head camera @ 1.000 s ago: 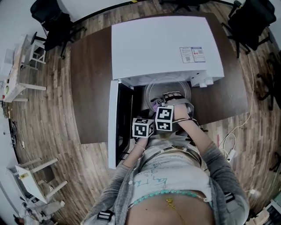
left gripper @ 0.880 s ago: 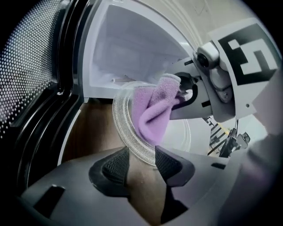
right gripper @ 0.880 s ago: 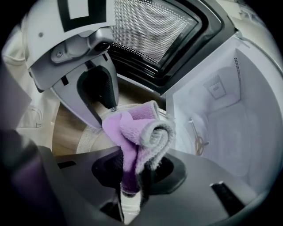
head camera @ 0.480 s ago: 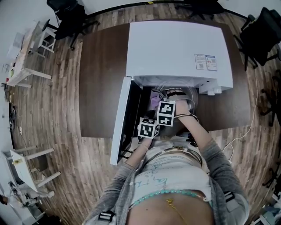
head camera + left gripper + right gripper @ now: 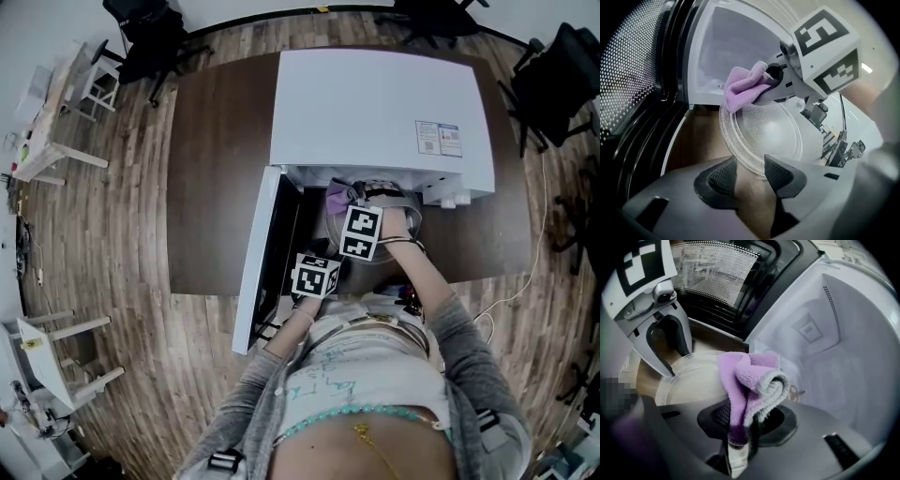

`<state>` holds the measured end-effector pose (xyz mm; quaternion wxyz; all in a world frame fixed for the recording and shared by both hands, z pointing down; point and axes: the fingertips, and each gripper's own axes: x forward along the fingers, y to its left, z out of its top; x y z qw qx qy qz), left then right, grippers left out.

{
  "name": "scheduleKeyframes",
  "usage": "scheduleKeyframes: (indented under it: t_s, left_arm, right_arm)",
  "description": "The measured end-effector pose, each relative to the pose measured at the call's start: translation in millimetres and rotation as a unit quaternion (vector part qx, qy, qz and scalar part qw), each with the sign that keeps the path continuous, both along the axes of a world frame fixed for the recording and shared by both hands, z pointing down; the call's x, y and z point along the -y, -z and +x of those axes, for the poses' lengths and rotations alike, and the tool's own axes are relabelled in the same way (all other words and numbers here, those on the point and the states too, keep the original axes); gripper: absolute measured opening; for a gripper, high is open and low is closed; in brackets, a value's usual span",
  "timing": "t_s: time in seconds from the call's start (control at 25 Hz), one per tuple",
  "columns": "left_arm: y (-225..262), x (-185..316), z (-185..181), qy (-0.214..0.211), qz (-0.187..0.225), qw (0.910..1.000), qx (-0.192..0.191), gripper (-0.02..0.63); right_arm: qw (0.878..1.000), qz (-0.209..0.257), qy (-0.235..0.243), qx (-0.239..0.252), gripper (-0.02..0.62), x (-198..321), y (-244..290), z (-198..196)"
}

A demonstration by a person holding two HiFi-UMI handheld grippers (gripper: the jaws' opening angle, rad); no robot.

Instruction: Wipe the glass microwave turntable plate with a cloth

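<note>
The glass turntable plate (image 5: pixel 761 133) lies flat on the brown table at the mouth of the open microwave (image 5: pixel 375 103). My right gripper (image 5: pixel 750 420) is shut on a folded purple cloth (image 5: pixel 747 380) and holds it at the plate's far left rim, by the cavity. The head view shows that cloth (image 5: pixel 336 197) just under the microwave's front edge. My left gripper (image 5: pixel 746 171) is open at the plate's near rim, its fingers (image 5: pixel 670 348) standing apart over the glass. Whether they touch the plate is unclear. The right gripper's marker cube hides much of the plate (image 5: pixel 410 223) from above.
The microwave door (image 5: pixel 253 272) hangs open to the left, close beside the left gripper. The white cavity (image 5: pixel 825 343) is bare. The dark table (image 5: pixel 211 169) stretches left of the microwave. Office chairs (image 5: pixel 562 66) stand around it, and a cable (image 5: pixel 511 281) trails at right.
The right gripper has carried the cloth across the plate, away from the person and toward the microwave. The left gripper has stayed at the near rim. The head camera shifted a little.
</note>
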<state>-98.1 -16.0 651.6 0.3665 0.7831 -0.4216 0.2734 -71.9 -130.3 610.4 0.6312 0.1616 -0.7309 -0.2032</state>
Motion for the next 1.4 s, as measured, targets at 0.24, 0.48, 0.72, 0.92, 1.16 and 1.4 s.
scheduleKeyframes:
  t_s: [0.24,0.48,0.72,0.92,1.16,1.4]
  left_arm:
    - [0.5,-0.1,0.1,-0.002,0.0,1.0,0.0,0.196]
    - [0.6,-0.3,-0.1,-0.002,-0.001,1.0,0.0,0.196]
    - [1.0,-0.4,-0.9,-0.003,-0.004,1.0,-0.001,0.196]
    - [1.6,-0.1,-2.1,-0.003,-0.007,1.0,-0.005,0.195]
    - [1.1,0.4,-2.1,-0.001,-0.008,1.0,-0.004,0.192]
    - [1.6,0.8,-2.6,-0.001,-0.008,1.0,-0.003,0.192]
  right_arm:
    - [0.999,0.029,-0.039,0.006,0.115,20.5,7.3,22.5]
    - [0.996,0.057,-0.069,0.001,0.115,28.8,11.1,40.6]
    - [0.991,0.095,-0.098,-0.01,0.114,28.9,12.5,54.3]
    - [0.987,0.1,-0.125,-0.004,0.114,25.2,11.9,64.2]
    - [0.982,0.103,-0.155,-0.012,0.115,20.2,10.5,86.0]
    - [0.977,0.096,-0.191,-0.022,0.115,8.7,8.3,118.3]
